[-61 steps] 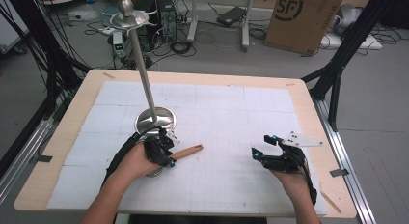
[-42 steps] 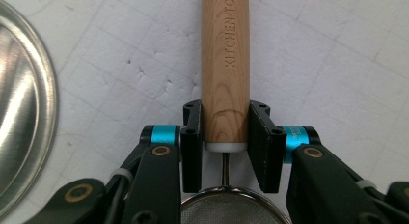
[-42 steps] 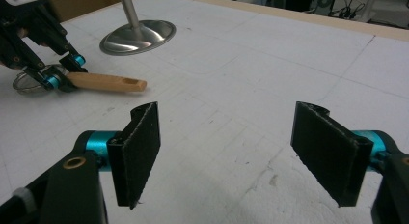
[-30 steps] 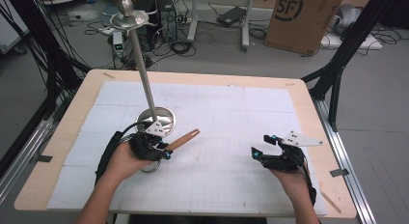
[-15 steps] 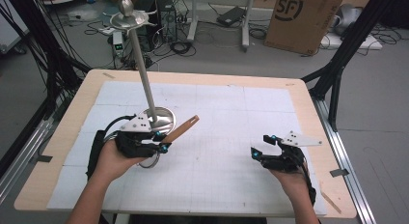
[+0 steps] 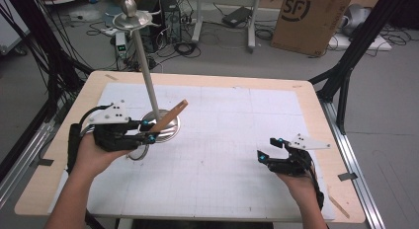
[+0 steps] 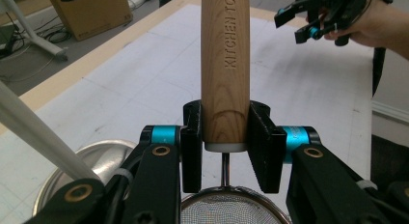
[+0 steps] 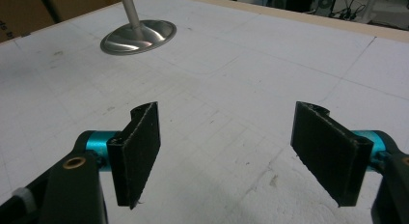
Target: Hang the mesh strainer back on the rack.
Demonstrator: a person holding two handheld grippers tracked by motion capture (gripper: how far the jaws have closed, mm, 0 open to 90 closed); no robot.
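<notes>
A small strainer with a wooden handle (image 6: 169, 117) is held at the table's left, its handle slanting up across the stand's pole (image 6: 146, 71). My left gripper (image 6: 148, 132) is shut on the handle's lower end. In the left gripper view the handle (image 7: 225, 64), marked "KITCHEN TOO", rises between the jaws of my left gripper (image 7: 225, 142), and the mesh bowl (image 7: 226, 209) hangs below them. The stand's round metal base (image 6: 173, 128) sits just behind. My right gripper (image 6: 269, 149) rests open near the table's front right, nothing between its fingers (image 8: 140, 147).
The stand's pole ends in a dish with a knob (image 6: 129, 12) high above the table's back left. A white gridded mat (image 6: 237, 140) covers the wooden table. Cardboard box (image 6: 309, 17), cables and frame legs lie on the floor beyond. The stand base (image 8: 139, 36) lies far ahead of the right gripper.
My left gripper has moved left and back with the strainer, lifting it so the handle now tilts up against the stand's pole. The right gripper has not moved.
</notes>
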